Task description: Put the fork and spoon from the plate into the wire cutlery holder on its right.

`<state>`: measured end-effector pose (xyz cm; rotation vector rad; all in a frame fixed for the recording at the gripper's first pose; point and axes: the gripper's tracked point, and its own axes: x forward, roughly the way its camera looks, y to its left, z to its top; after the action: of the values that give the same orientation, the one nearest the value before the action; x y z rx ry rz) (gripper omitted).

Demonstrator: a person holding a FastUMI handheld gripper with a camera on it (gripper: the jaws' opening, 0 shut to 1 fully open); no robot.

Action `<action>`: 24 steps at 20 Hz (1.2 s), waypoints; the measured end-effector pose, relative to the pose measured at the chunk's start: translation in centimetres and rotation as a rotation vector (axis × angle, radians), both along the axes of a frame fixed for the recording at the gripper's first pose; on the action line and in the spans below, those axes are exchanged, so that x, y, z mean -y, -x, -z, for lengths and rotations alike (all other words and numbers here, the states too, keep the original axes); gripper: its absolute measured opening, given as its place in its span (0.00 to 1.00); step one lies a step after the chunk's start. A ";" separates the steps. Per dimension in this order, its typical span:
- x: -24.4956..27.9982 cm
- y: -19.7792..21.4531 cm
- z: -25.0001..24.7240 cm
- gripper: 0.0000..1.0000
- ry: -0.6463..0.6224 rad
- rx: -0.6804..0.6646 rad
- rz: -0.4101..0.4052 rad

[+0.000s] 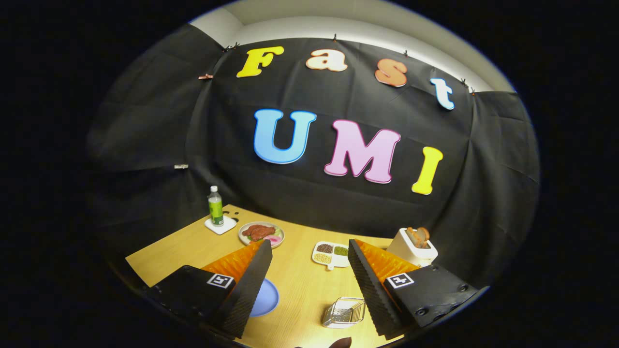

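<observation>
1. Counter (300, 280) of light wood stands in front of the black cloth wall and carries all the things.
2. Gripper (309, 285) hangs above the counter with its two fingers spread wide apart and nothing between them.
3. A white toaster (411, 247) with bread in its slots sits beyond the right finger.
4. A blue plate (266, 298) lies just beside the left finger, partly hidden by it. I cannot tell if a fork or spoon lies on it.
5. The wire cutlery holder (344, 312) sits to the right of the blue plate, close to the right finger.
6. A round plate of food (261, 234) lies farther back, beyond the left finger.
7. A white tray with small sections (331, 254) lies between the fingertips, farther off.
8. A bottle with a green label (215, 207) stands upright on a white coaster (220, 225) at the far left.
</observation>
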<state>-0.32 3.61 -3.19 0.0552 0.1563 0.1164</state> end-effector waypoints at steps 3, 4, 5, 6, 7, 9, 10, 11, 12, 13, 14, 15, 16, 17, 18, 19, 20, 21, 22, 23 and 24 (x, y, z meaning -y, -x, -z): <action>-3.5 -0.2 2.7 0.98 -0.033 -0.126 -0.091; -4.6 -0.1 3.8 0.98 -0.048 -0.175 -0.116; -5.9 -0.1 5.1 0.98 -0.059 -0.231 -0.142; -7.3 0.1 6.7 0.98 -0.067 -0.293 -0.170; -8.3 0.2 8.0 0.98 -0.068 -0.343 -0.188; -10.4 0.2 11.1 0.98 -0.064 -0.445 -0.228; -11.3 0.1 12.4 0.98 -0.064 -0.487 -0.243; -12.4 0.1 14.2 0.98 -0.068 -0.534 -0.259; -13.3 0.3 15.9 0.98 -0.067 -0.582 -0.266; -13.9 0.2 17.7 0.97 -0.066 -0.632 -0.269; -14.5 0.1 19.5 0.96 -0.066 -0.677 -0.271; -15.2 -0.1 21.3 0.88 -0.067 -0.719 -0.271; -15.6 -0.3 22.9 0.83 -0.067 -0.755 -0.268; -15.9 -0.6 24.2 0.77 -0.061 -0.785 -0.263; -16.1 -0.7 25.3 0.77 -0.051 -0.812 -0.257; -16.3 -0.9 26.2 0.77 -0.040 -0.835 -0.251; -16.4 -1.0 27.1 0.77 -0.028 -0.851 -0.237; -16.9 -1.4 27.8 0.73 -0.033 -0.867 -0.234; -17.4 -1.6 28.5 0.66 -0.034 -0.882 -0.227; -17.6 -1.9 29.1 0.55 -0.027 -0.896 -0.216; -17.6 -1.8 29.4 0.53 -0.022 -0.918 -0.205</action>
<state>1.44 21.23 -32.59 0.1123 1.0794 0.2927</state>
